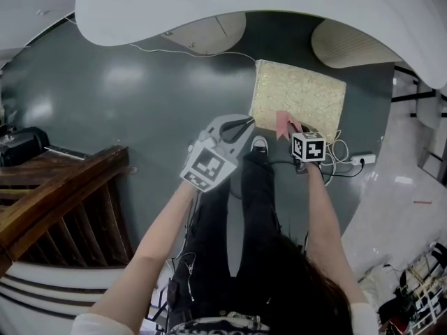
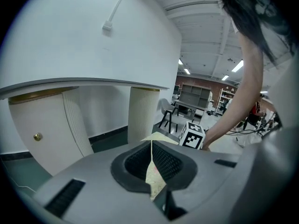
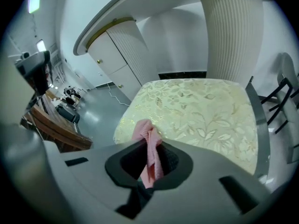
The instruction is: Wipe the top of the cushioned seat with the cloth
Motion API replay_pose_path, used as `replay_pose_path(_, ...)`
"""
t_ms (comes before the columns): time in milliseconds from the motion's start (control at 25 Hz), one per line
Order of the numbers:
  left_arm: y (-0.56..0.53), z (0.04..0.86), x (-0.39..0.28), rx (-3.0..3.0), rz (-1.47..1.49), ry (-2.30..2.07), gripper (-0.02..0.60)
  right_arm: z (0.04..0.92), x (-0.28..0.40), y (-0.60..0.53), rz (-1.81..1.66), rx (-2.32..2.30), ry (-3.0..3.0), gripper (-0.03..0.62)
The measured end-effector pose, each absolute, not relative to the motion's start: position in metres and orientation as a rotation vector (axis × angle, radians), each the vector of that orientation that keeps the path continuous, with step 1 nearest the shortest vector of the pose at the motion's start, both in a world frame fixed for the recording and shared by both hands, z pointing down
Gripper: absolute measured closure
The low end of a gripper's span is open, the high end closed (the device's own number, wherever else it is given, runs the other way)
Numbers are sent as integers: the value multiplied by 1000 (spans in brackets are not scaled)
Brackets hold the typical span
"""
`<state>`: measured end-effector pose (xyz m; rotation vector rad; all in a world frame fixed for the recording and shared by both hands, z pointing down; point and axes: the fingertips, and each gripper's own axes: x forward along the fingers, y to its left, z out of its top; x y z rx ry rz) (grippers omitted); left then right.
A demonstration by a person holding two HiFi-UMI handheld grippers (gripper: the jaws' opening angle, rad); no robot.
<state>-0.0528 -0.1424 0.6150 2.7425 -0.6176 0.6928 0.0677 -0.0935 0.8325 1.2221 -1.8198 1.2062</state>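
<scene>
A wooden railing (image 1: 63,187) is being passed on the left as a person stands on the dark floor (image 1: 140,96) before a low seat. The left gripper (image 1: 244,124) is being held at the near left corner of the cushioned seat (image 1: 307,93). Its jaws are being pressed together on a thin fold of the pale, leaf-patterned cover, as its own view shows, so the seat appears to be being steadied there. Further right, the pink cloth (image 1: 283,125) is being pinched between the closed jaws of the right gripper (image 3: 148,160). A bunched end of the cloth is being presented over the near edge of the cushion. Whether the cloth is already being pressed onto the fabric cannot be told from any view. A white power strip (image 1: 363,159) and its cables are being left on the floor just beside the seat's right side.

The wiping step is judged to be only just being opened. The cloth is being brought to the near edge, while nearly all of the cushion top is lying unwiped beyond it. For the next move, the cloth is likely to need lowering until it is flat against the cover. It would then be drawn across the top toward the far edge, with the right jaws kept closed. The left grip is likely to be needed so that the cover is not dragged along.
</scene>
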Motion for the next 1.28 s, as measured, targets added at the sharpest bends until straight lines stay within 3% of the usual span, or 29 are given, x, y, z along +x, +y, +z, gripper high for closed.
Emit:
replay_pose_path(760, -118, 615, 31, 2780, 721, -446, 575, 831, 274, -30, 1231, 1489, -1535, 583)
replay_pose_path(1040, -116, 614, 46, 2794, 722, -434, 575, 830, 296, -19, 1247, 1533, -1504, 583)
replay_pose_path(1280, -115, 600, 46, 2799, 736, -463, 575, 795, 272, -32, 1227, 1580, -1631, 583)
